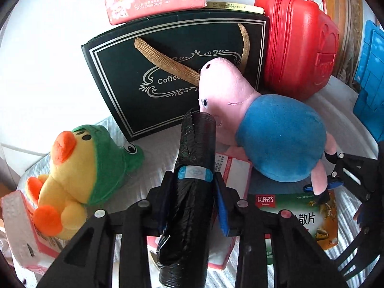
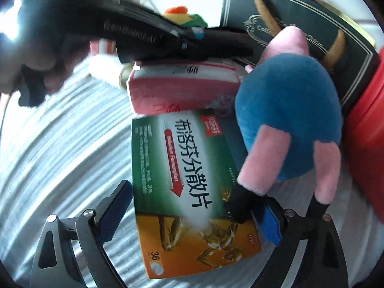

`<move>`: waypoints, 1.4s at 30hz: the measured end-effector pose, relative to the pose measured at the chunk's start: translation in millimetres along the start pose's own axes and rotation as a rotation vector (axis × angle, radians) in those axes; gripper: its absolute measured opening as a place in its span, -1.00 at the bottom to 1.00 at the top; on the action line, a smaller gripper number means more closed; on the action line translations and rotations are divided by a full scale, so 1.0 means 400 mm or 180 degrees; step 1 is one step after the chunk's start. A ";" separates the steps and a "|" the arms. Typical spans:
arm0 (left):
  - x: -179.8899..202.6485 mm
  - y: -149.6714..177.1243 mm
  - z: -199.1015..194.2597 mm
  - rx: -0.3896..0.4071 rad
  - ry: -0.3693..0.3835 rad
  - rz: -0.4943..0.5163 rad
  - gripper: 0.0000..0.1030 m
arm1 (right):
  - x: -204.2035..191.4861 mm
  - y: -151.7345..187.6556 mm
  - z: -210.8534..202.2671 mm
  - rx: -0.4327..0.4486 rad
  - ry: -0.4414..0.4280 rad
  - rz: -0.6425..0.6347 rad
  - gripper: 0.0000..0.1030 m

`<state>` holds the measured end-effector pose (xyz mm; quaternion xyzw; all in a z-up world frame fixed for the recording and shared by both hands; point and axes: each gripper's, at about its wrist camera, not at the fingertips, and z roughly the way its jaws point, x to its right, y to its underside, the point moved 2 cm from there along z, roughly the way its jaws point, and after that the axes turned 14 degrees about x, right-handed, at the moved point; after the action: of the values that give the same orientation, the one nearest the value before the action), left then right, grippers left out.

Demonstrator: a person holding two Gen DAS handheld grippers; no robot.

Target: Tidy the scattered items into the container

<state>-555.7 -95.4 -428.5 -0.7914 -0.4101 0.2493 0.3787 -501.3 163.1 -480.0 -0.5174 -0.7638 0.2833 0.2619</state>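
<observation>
Left gripper (image 1: 193,180): the jaws are clamped on a black roll of bin bags (image 1: 189,192), which runs lengthwise between the blue pads and projects past the tips. Under the roll, just below the jaws, lies a pink-and-white tissue pack (image 1: 236,175). Left of the jaws sits a yellow duck toy (image 1: 69,182) in a green hood. Right of the jaws lies a pink pig toy (image 1: 264,124) in a blue dress, its snout close beside the roll's far end. Beyond the tips stands a dark green coffee box (image 1: 144,55) with gold ribbon handles; behind it a second pink tissue pack (image 1: 156,0), and to its right a red case (image 1: 297,45).

Right gripper (image 2: 189,213): the jaws stand wide apart, with a green-and-orange medicine box (image 2: 192,187) lying flat on the striped cloth (image 2: 60,148) between them; neither pad presses on it. The pig toy's legs rest near the right-hand jaw. Beyond the box, the left gripper crosses the view. The container cannot be identified with certainty.
</observation>
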 end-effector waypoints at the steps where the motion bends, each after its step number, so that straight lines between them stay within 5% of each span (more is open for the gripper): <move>1: 0.003 0.000 -0.006 0.0004 -0.0005 -0.0014 -0.38 | -0.003 0.002 -0.001 -0.0002 0.0004 0.0002 0.81; 11: 0.010 0.024 -0.084 0.0061 0.0045 -0.0220 -0.41 | -0.050 0.052 -0.068 -0.0114 -0.0098 0.0228 0.74; 25: 0.076 0.076 -0.238 0.0021 -0.0022 -0.0424 -0.42 | -0.090 0.121 -0.265 -0.0277 0.0142 0.0804 0.74; 42: 0.142 0.040 -0.527 0.0041 -0.0244 -0.0692 -0.43 | -0.142 0.012 -0.522 -0.0162 0.0420 0.1148 0.74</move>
<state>-369.1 -137.2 -322.0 -0.7296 -0.5061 0.2394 0.3926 -334.8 145.2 -342.7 -0.6698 -0.6468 0.2718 0.2432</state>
